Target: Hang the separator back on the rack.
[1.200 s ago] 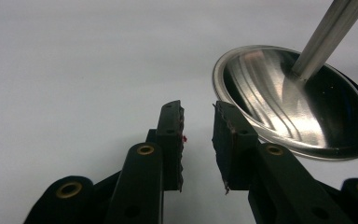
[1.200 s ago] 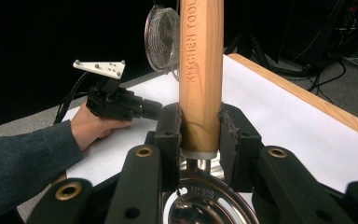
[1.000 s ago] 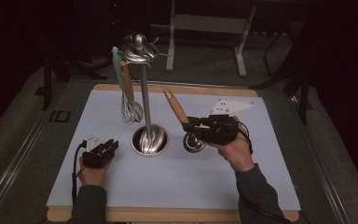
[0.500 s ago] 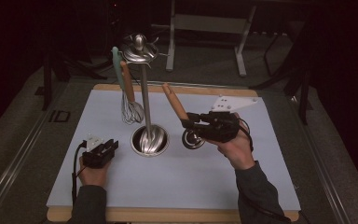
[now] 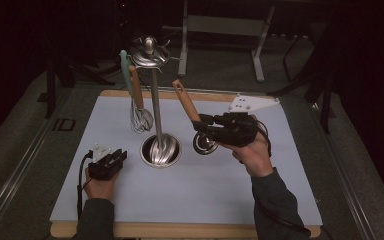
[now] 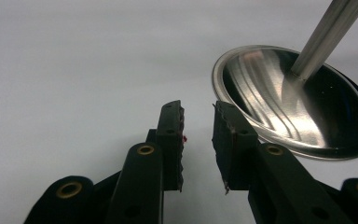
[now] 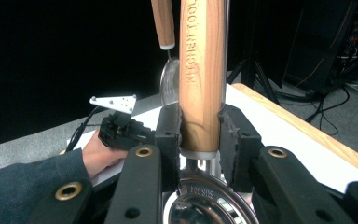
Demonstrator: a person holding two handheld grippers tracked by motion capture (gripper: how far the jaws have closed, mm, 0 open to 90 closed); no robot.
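Note:
My right gripper (image 5: 200, 124) is shut on the wooden handle (image 7: 201, 60) of a kitchen utensil, just above its round steel head (image 5: 205, 143). The handle (image 5: 185, 100) leans up and to the left, toward the steel utensil stand (image 5: 156, 105). The head hangs just over the white mat, right of the stand's round base (image 5: 161, 150). A wooden-handled whisk (image 5: 140, 117) and a green-handled tool (image 5: 125, 70) hang from the stand's top. My left gripper (image 5: 121, 155) rests on the mat left of the base (image 6: 270, 98). Its jaws stand open with nothing between them (image 6: 198, 116).
A white mat (image 5: 190, 200) covers a wooden board (image 5: 180, 231) on the table. Dark metal frames and cables stand beyond the far edge. In the right gripper view the left hand and its gripper (image 7: 121, 128) show farther off.
The right gripper has raised the utensil's head a little off the mat. The left gripper has stayed where it was.

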